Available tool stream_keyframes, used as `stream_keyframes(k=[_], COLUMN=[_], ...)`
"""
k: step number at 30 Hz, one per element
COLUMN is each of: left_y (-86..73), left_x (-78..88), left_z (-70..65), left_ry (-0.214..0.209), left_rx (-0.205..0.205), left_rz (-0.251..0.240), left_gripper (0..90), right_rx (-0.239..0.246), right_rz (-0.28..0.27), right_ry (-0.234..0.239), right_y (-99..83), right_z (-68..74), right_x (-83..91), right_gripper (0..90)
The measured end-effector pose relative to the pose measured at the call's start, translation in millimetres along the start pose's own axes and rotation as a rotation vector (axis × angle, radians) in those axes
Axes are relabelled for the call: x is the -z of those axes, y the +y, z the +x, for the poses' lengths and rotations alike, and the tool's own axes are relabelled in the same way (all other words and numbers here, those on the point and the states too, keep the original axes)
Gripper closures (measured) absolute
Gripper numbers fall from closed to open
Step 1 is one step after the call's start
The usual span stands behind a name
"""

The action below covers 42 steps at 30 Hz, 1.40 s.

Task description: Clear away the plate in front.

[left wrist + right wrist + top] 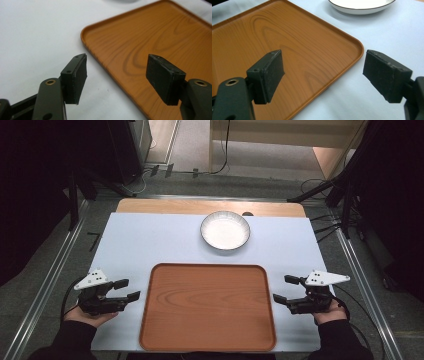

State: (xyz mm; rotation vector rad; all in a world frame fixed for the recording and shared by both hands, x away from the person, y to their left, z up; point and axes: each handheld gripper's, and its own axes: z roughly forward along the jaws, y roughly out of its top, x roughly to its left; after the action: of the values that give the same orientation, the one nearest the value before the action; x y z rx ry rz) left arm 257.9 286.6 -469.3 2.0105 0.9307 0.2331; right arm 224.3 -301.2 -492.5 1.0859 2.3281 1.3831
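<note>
A brown wood-grain tray (150,320) lies empty at the front middle of the white mat. A white bowl (225,230) with a dark rim stands behind it. My left gripper (127,290) hovers just left of the tray, jaws open and pointing at its left rim (110,72). My right gripper (284,289) mirrors it at the tray's right edge, jaws open, with the tray's corner (357,50) between and beyond them. The bowl (362,6) sits farther off in the right gripper view. Nothing is held by either gripper.
The white mat (135,245) covers a wooden table whose back edge (165,206) shows bare. Metal rails (55,265) run along both sides. Cables and stand legs (320,190) lie on the floor behind.
</note>
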Motion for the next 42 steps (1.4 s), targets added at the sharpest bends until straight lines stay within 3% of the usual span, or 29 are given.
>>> stream_keyframes(k=[2, 11, 15, 23, 29, 35, 36, 42], left_y=[0.8, 3.3, 3.2, 2.9, 9.1, 8.8, 8.8, 8.7], left_x=[0.0, -0.7, -3.2, -3.4, 0.8, -2.8, -3.8, -6.2], left_z=[0.2, 0.5, 1.6, 5.4, 8.0, 8.0, 9.4, 12.3], left_ry=[0.009, 0.008, 0.014, 0.03, -0.011, 0.018, 0.042, 0.057], left_rx=[0.001, 0.002, 0.008, 0.034, 0.086, 0.074, 0.083, 0.096], left_rz=[0.002, 0.007, 0.038, 0.044, -0.017, 0.009, 0.014, 0.019], left_gripper=[26.7, 26.1, 26.1, 26.0, 26.6, 28.0, 28.5, 29.6], right_rx=[0.004, -0.005, -0.011, -0.003, 0.005, -0.004, -0.003, -0.018], right_rz=[0.004, -0.004, 0.004, 0.008, 0.012, 0.008, 0.008, -0.005], right_ry=[-0.003, -0.004, -0.002, 0.008, 0.014, 0.002, 0.0, -0.007], right_y=[-0.9, -2.9, -3.8, -4.9, -5.1, -3.9, -3.7, -3.5], right_z=[-2.1, -5.8, -7.8, -12.1, -12.7, -9.9, -9.3, -10.0], right_x=[0.4, 0.8, -0.5, -5.9, -8.1, -5.8, -5.2, -1.7], right_gripper=[17.9, 17.6, 17.5, 17.5, 17.5, 17.5, 17.5, 17.6])
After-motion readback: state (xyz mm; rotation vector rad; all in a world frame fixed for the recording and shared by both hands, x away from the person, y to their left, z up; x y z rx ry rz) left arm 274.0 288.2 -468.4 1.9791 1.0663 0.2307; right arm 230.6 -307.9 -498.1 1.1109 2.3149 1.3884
